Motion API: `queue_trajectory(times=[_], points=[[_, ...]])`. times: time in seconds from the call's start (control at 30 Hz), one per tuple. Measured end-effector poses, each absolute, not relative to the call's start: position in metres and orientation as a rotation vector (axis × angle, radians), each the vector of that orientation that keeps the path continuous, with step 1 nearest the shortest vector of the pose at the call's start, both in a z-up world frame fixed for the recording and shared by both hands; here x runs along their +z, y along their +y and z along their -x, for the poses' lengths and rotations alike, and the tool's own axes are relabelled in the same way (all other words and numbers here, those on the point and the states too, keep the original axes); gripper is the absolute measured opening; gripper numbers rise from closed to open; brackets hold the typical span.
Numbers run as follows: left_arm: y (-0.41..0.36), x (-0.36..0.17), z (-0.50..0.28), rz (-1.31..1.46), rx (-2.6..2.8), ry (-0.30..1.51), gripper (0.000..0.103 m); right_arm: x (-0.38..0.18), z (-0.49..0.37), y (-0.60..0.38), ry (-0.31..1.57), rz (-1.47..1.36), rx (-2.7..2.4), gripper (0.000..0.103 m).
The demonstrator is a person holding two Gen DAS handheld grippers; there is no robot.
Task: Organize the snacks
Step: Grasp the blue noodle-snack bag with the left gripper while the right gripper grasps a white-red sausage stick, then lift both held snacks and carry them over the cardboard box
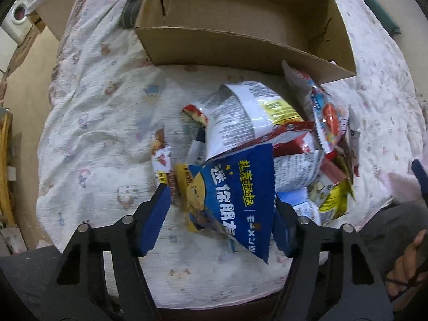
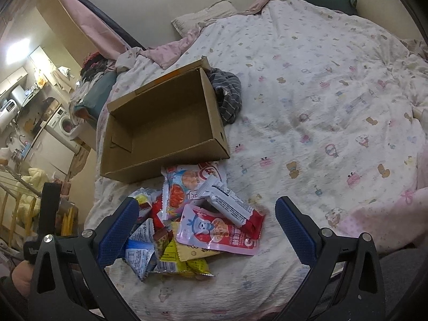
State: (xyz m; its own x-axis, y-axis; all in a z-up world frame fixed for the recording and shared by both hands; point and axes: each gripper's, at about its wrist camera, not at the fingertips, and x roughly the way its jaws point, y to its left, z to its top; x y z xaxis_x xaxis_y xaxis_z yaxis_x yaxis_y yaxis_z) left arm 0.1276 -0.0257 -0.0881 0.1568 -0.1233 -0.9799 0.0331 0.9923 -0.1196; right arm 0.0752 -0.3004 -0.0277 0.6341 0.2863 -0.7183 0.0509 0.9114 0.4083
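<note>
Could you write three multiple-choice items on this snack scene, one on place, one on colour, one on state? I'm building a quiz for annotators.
1. Where is the open brown cardboard box relative to the pile of snack packets?
A. beyond the pile on the patterned white bedspread
B. under it
C. on the floor

2. What colour is the large packet with yellow and white lettering between the left gripper fingers?
A. green
B. blue
C. pink

3. What is the box's state?
A. full
B. taped shut
C. empty

Answers: 1 A, the box sits past the pile on the bed; 2 B, its wrapper is blue; 3 C, the right wrist view shows only bare cardboard inside.
</note>
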Motion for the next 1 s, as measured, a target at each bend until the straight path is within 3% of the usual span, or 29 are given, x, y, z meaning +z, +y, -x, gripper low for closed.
queue_trajectory(times=[0.17,0.27,0.5,0.77,0.87,1.0], points=[[-0.005,-0.087,-0.124,0.127,-0.090,1.391,0.059,-0.030,-0.076,-0.302,0.889,-0.425,0.139,0.103],[-0.003,-0.094,-0.125,0.130,-0.085,1.421,0.036,-0.031,-0.076,-0.303,0.890,-0.421,0.138,0.103],[-0.009,-0.095,-0.126,0.102,-0.108,1.392,0.022,-0.039,-0.077,-0.320,0.926,-0.532,0.126,0.103],[0.006,-0.039,-0.109,0.134,-0.176,1.275,0.021,-0.084,-0.114,-0.345,1.205,-0.613,0.080,0.103],[0.011,-0.033,-0.111,0.120,-0.143,1.243,0.021,-0.111,-0.144,-0.330,1.401,-0.477,0.138,0.103],[0.014,-0.039,-0.112,0.153,-0.151,1.252,0.021,-0.107,-0.164,-0.304,1.401,-0.204,0.216,0.103]])
